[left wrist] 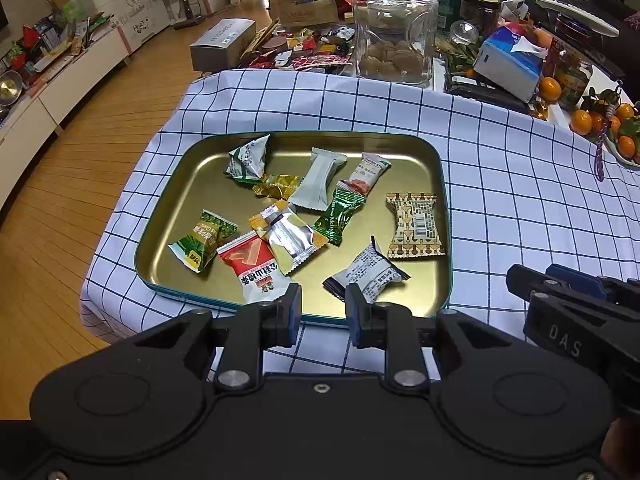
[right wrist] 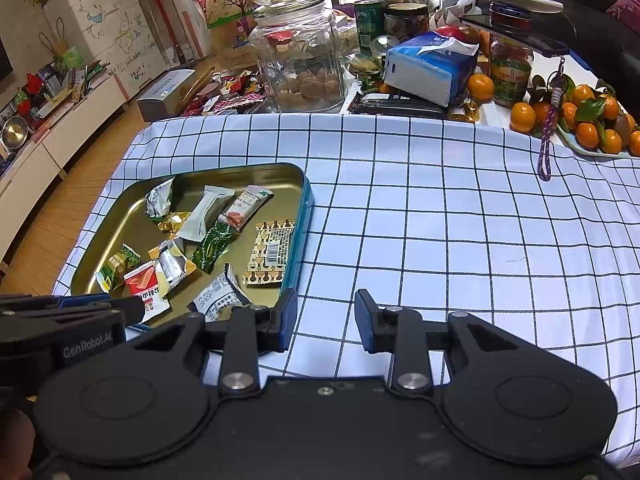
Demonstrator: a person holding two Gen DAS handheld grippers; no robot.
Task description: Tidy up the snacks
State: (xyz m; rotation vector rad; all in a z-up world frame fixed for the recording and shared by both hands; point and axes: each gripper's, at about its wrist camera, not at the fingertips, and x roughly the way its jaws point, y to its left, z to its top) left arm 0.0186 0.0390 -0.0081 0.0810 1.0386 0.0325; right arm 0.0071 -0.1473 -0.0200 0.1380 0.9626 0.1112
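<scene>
Tongs (left wrist: 323, 307) agape; jar (left wrist: 394, 28) behind tray (left wrist: 168, 216).

Both views are bright and evenly lit, with soft indoor light and only weak shadows. The gold tray (left wrist: 172, 216) ahead of the left gripper (left wrist: 322, 308) shows a mild sheen on its bare bottom, and the silver wrapper (left wrist: 286, 234) in it gives small glints. The glass jar (left wrist: 394, 28) far ahead carries pale reflections. The tablecloth (right wrist: 440, 220) in front of the right gripper (right wrist: 326, 320) is sharp, and its straight grid lines bend strongly toward the picture edges. The corners are dark from the round lens. Far things look slightly soft.
</scene>
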